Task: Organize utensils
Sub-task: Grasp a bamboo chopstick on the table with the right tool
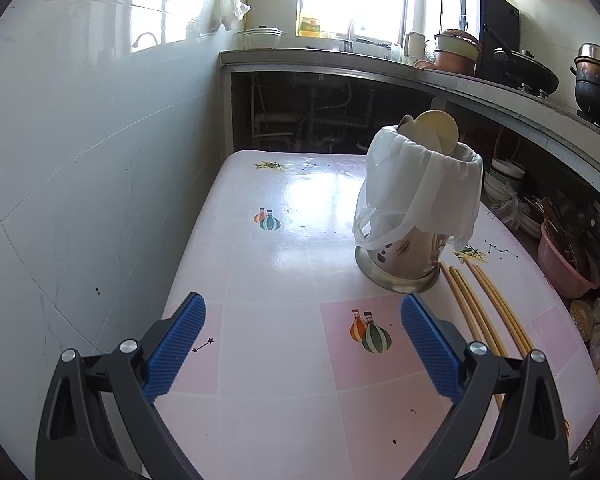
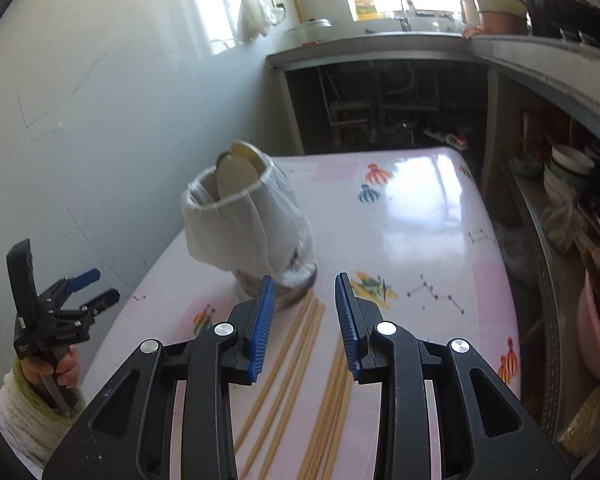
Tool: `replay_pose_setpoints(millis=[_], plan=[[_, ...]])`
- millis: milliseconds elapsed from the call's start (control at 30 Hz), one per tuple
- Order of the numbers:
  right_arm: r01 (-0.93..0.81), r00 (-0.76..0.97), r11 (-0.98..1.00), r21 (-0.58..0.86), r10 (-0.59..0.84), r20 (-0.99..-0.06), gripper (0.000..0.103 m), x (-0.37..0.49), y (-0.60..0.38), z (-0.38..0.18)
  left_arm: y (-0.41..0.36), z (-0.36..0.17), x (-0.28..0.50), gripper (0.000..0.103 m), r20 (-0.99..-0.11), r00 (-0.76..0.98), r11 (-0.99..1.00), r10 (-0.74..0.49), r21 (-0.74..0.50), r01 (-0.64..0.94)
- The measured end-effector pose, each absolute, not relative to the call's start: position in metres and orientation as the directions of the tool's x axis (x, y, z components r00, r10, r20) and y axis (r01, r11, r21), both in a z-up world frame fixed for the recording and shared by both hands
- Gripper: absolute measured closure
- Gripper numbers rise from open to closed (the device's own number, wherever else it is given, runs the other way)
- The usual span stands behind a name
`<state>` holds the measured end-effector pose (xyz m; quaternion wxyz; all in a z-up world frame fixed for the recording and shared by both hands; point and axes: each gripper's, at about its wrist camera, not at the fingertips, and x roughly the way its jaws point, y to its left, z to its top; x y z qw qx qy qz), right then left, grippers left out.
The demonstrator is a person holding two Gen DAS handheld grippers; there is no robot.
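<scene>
In the left wrist view, the left gripper (image 1: pixel 302 330) hangs over the near part of the pink table (image 1: pixel 276 240), and its two blue pads (image 1: pixel 178 346) are spread wide with nothing between them. Ahead and to the right stands a metal utensil holder (image 1: pixel 404 256), upright on the table, and a white plastic bag (image 1: pixel 420 188) is draped over its upper part. Pale round spoon heads (image 1: pixel 436 128) stick out of its top. Just to the right of the holder's base, several wooden chopsticks (image 1: pixel 484 312) lie flat on the table, and their far ends reach close to the base. Behind the table there is a kitchen counter (image 1: pixel 340 62) with pots on it. In the right wrist view, the right gripper (image 2: pixel 305 322) is low over the table (image 2: pixel 420 216), with its pads (image 2: pixel 262 328) apart and holding nothing. The chopsticks (image 2: pixel 296 356) lie below it in two loose groups, one group between the fingers and one under the right finger, pointing toward the utensil holder (image 2: pixel 260 284) just ahead. The bag (image 2: pixel 244 228) and the spoon heads (image 2: pixel 236 176) are seen here too. At the left edge, the left gripper (image 2: pixel 100 286) is held by a hand (image 2: pixel 60 368) beside the table, with the fingers open.
</scene>
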<state>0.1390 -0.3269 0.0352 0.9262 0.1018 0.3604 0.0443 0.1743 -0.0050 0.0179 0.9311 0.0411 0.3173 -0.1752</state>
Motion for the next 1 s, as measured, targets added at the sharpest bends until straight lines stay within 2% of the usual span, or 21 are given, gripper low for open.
replay_pose_setpoints(millis=[200,367,500,800,867,1000], plan=[[0.077,0.647,0.963,0.259,0.15,-0.748,0.073,0.121,-0.327,-0.023,-0.008,0.012,0.168,0.007,-0.63,0.717,0.936,-0.297,-0.043,0.35],[0.094,0.588,0.97,0.226,0.129,-0.798,0.087,0.124,-0.322,-0.056,-0.015,0.007,0.158,0.007,-0.636,0.724,0.939,-0.268,-0.004,0.344],[0.099,0.568,0.977,0.188,0.1,-0.817,0.095,0.128,-0.324,-0.068,-0.018,0.002,0.153,0.007,-0.646,0.717,0.945,-0.262,-0.023,0.325],[0.065,0.58,0.99,0.128,0.067,-0.812,0.1,0.128,-0.316,-0.075,-0.048,-0.005,0.145,0.007,-0.647,0.694,0.925,-0.316,-0.049,0.376],[0.089,0.579,0.987,0.137,0.061,-0.813,0.1,0.125,-0.32,-0.075,-0.059,-0.006,0.144,0.01,-0.647,0.678,0.91,-0.349,-0.061,0.41],[0.133,0.573,0.975,0.18,0.072,-0.817,0.1,0.117,-0.332,-0.075,-0.087,-0.012,0.142,0.026,-0.668,0.618,0.866,-0.415,-0.082,0.493]])
